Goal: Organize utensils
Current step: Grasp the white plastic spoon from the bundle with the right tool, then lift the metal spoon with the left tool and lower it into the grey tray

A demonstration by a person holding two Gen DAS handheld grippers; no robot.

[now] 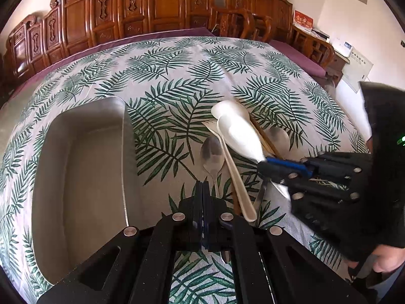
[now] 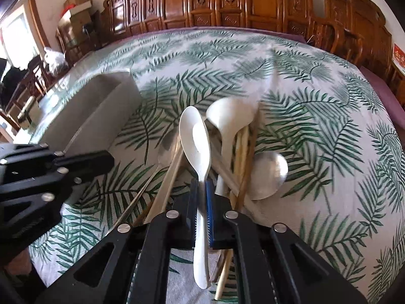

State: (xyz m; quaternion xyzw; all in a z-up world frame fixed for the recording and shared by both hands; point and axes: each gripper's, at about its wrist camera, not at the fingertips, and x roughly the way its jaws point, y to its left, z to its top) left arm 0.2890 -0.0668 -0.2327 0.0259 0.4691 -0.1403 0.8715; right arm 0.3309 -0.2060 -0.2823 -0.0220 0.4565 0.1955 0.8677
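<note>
The right gripper (image 2: 201,190) pinches a white spoon (image 2: 196,141) by its neck, the bowl ahead of the fingertips and the long handle trailing back between the fingers. Just right of the fingers lie chopsticks (image 2: 241,152), another white spoon (image 2: 227,116) and a steel spoon (image 2: 268,174). The grip is narrow, so the spoon may swivel or slip, or drag the touching chopsticks along. The tray (image 2: 111,111) sits well to the left. The left gripper (image 1: 202,190) is pressed together, holding nothing.
</note>
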